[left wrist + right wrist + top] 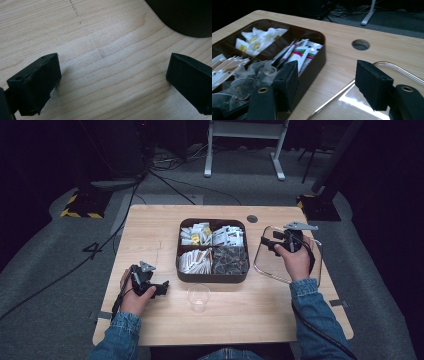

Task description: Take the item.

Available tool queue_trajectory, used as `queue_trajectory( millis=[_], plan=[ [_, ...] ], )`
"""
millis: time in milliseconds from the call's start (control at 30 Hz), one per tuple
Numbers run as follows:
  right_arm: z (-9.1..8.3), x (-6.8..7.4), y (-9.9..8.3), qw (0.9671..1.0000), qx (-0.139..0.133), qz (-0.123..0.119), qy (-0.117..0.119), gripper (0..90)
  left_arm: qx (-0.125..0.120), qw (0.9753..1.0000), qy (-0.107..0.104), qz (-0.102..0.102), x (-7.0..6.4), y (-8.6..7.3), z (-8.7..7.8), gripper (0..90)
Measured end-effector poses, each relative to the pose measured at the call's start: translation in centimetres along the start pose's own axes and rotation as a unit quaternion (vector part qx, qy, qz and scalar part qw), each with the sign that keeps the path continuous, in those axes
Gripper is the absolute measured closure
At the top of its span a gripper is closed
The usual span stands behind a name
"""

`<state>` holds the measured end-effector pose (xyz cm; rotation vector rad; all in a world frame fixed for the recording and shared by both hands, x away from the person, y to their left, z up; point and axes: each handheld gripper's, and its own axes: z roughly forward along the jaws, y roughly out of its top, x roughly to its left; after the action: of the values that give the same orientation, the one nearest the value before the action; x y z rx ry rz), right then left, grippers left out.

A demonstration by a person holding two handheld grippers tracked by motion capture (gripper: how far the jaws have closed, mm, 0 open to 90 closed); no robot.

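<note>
The brown divided box (pixel 213 276) sits mid-worktop, just ahead and to the left of the right gripper's (pixel 329 82) fingers, and that's where the action looks to be heading: sachets (pixel 297 53) in the compartment nearest those fingers, white packets with yellow (pixel 257 41) in the one past it, clear crinkly wrappers (pixel 249 82) closer in. The right fingers are spread wide with nothing between them, hovering over the clear tray (pixel 263 269) with the metal rim beside the box. If I were doing the pick, I'd come down over one sachet end-on and pinch a single edge, not rake the pile, since they overlap and will drag their neighbours out. The empty clear cup (pixel 198 296) stands in front of the box, between both hands. The left gripper (pixel 112 75) is also spread and empty, low over bare worktop (pixel 100 32), box corner just past its fingers, probably handy for steadying the cup.
</note>
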<state>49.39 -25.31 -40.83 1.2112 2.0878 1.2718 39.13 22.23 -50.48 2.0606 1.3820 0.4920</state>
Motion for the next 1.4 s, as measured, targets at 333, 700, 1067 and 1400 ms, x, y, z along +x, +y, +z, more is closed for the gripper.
queue_trajectory(
  millis=[333, 700, 1067, 1400],
  plan=[
    [1.3, 4.3, 0.5, 0.9965, 0.017, -0.037, 0.073, 41.4, 0.000, 1.0000, 0.000, 0.000, 0.0, 0.0, 0.0, 0.1],
    [2.8, 7.3, 0.6, 0.9895, 0.044, -0.076, 0.115, 43.5, 0.000, 1.0000, 0.001, -0.001, 0.0, -0.1, -0.1, 0.1],
    [5.6, 8.8, -0.5, 0.9821, 0.090, -0.097, 0.134, 51.3, 0.000, 1.0000, 0.001, -0.002, -0.1, -0.2, -0.1, 0.1],
    [7.7, 9.6, -1.4, 0.9737, 0.134, -0.122, 0.138, 63.3, 0.000, 1.0000, -0.001, 0.001, -0.2, -0.4, -0.4, 0.1]
  ],
)
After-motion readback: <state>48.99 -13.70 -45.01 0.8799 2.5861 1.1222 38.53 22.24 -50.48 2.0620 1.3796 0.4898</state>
